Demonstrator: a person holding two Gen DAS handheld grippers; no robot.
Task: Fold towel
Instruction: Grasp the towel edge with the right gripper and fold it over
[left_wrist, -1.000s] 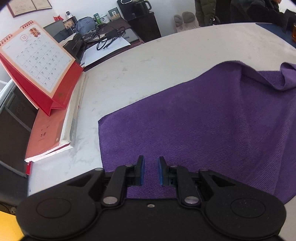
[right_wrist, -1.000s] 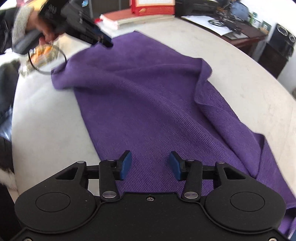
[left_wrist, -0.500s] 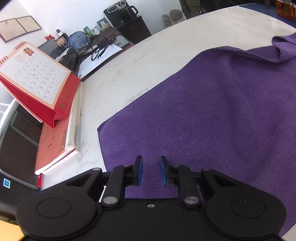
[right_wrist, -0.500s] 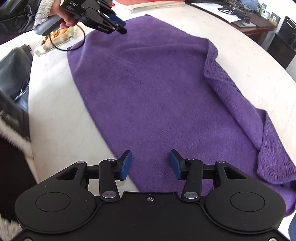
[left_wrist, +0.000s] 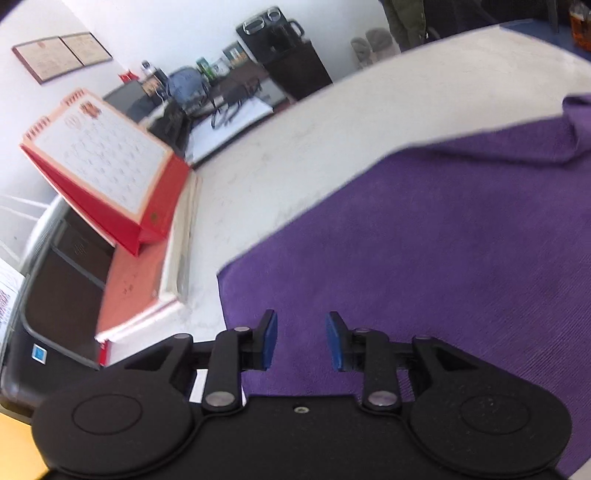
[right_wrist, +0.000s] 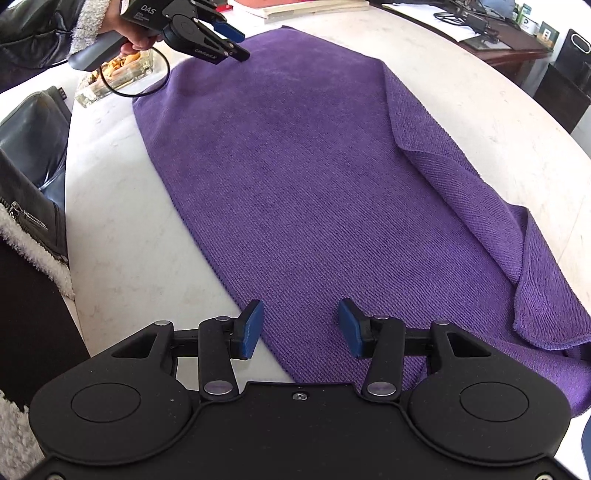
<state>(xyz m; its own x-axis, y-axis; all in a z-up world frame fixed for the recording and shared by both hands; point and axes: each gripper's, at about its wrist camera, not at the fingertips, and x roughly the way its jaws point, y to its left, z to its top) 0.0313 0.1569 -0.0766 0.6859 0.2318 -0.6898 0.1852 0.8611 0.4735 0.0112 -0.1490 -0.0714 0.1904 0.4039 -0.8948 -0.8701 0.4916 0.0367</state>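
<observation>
A purple towel (right_wrist: 314, 166) lies spread on a pale round table (right_wrist: 122, 236), with its right edge rolled over in a fold (right_wrist: 461, 184). It also shows in the left wrist view (left_wrist: 443, 258). My right gripper (right_wrist: 300, 328) is open and empty, above the towel's near end. My left gripper (left_wrist: 300, 341) is open and empty, above the towel near its corner (left_wrist: 221, 271). The right wrist view shows the left gripper (right_wrist: 236, 40) at the far end, held by a hand.
A red desk calendar (left_wrist: 107, 170) stands on a red book (left_wrist: 147, 284) at the table's left edge. A glass dish of snacks (right_wrist: 118, 74) sits near the far left. A dark jacket (right_wrist: 26, 147) lies off the table's left side.
My left gripper has opened wider and lifted a little above the towel's corner. My right gripper has drawn back toward the towel's near end and stayed open.
</observation>
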